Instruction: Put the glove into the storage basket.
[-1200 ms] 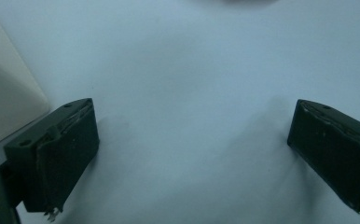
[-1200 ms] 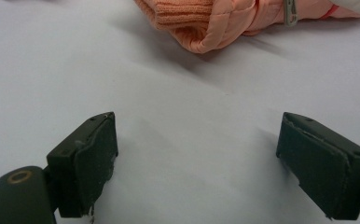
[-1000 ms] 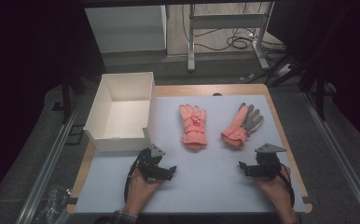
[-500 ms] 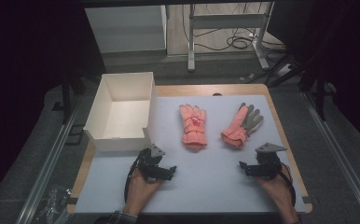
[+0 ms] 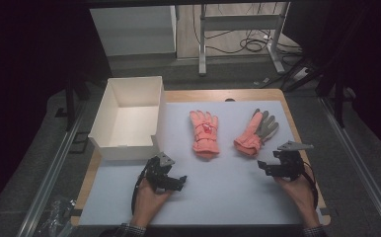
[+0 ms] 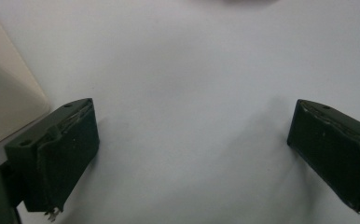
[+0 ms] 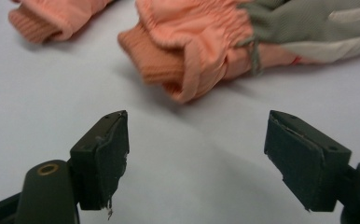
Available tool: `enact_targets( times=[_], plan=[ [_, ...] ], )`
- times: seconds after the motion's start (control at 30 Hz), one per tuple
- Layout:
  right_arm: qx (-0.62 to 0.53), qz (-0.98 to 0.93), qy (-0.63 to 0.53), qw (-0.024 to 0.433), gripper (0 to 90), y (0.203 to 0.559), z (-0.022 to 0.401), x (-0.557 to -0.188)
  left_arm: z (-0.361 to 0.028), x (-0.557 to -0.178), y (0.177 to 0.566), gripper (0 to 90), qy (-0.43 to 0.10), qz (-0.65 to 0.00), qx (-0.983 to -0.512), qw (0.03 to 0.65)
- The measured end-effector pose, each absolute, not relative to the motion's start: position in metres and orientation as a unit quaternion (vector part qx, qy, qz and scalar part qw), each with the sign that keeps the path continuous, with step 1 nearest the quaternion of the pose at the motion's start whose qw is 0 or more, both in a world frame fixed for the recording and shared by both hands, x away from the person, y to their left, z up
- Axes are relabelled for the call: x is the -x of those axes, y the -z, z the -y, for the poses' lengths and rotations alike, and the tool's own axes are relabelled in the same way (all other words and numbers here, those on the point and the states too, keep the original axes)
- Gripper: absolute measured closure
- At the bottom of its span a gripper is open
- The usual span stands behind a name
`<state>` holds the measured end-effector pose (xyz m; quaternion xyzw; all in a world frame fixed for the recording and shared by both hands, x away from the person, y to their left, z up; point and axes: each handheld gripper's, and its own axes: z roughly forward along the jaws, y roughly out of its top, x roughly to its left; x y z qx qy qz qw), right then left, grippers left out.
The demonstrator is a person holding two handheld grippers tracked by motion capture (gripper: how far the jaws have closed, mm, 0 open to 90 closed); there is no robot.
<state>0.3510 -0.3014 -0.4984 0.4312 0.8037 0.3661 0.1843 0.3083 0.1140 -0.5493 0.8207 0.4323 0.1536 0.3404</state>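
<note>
A white mat (image 5: 228,197) covers most of a wooden table (image 5: 272,94), whose bare edge shows along the far side. On the left part of the table stands an open white box (image 5: 129,118). Two orange gloves lie near the middle of the mat: the left glove (image 5: 204,133) lies with its fingers pointing away, and the right glove (image 5: 255,132), with a grey palm, lies tilted, its cuff towards the near side. Beyond the table the room is dark, with a grey floor, a white cabinet (image 5: 134,29), metal legs of a frame (image 5: 238,24) and loose cables (image 5: 252,44) on the floor.

The left gripper (image 5: 174,181) sits low over bare mat just near the box, its jaws spread wide with nothing between them. The right gripper (image 5: 266,167) hovers just near the cuff of the right glove; its jaws stand wide but have just been closing a little, and nothing is between them.
</note>
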Motion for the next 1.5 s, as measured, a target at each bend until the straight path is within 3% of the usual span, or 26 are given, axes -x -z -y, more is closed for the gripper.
enact_targets(
  times=[0.8,1.3,1.37,1.4,1.43,1.47,1.5],
  plan=[
    [-0.449,-0.793,-0.359,0.201,49.6,0.475,0.308,-0.428,-0.114,-0.308,0.549,2.0,-0.153,-0.433,-0.82,0.341],
    [-0.485,-0.793,-0.319,0.185,46.9,0.494,0.297,-0.475,-0.114,-0.308,0.549,2.0,-0.153,-0.432,-0.821,0.341],
    [-0.497,-0.787,-0.32,0.178,51.4,0.499,0.296,-0.475,-0.114,-0.308,0.549,2.0,-0.153,-0.433,-0.821,0.341],
    [-0.499,-0.785,-0.319,0.18,60.8,0.501,0.294,-0.473,-0.114,-0.308,0.549,2.0,-0.153,-0.432,-0.821,0.341],
    [-0.5,-0.785,-0.319,0.181,64.7,0.502,0.293,-0.473,-0.114,-0.308,0.549,2.0,-0.153,-0.432,-0.821,0.341],
    [-0.5,-0.785,-0.319,0.181,64.7,0.502,0.293,-0.473,-0.114,-0.308,0.549,2.0,-0.153,-0.432,-0.821,0.341],
    [-0.504,-0.781,-0.32,0.182,75.3,0.504,0.293,-0.471,-0.114,-0.308,0.549,2.0,-0.153,-0.433,-0.821,0.341]
  ],
)
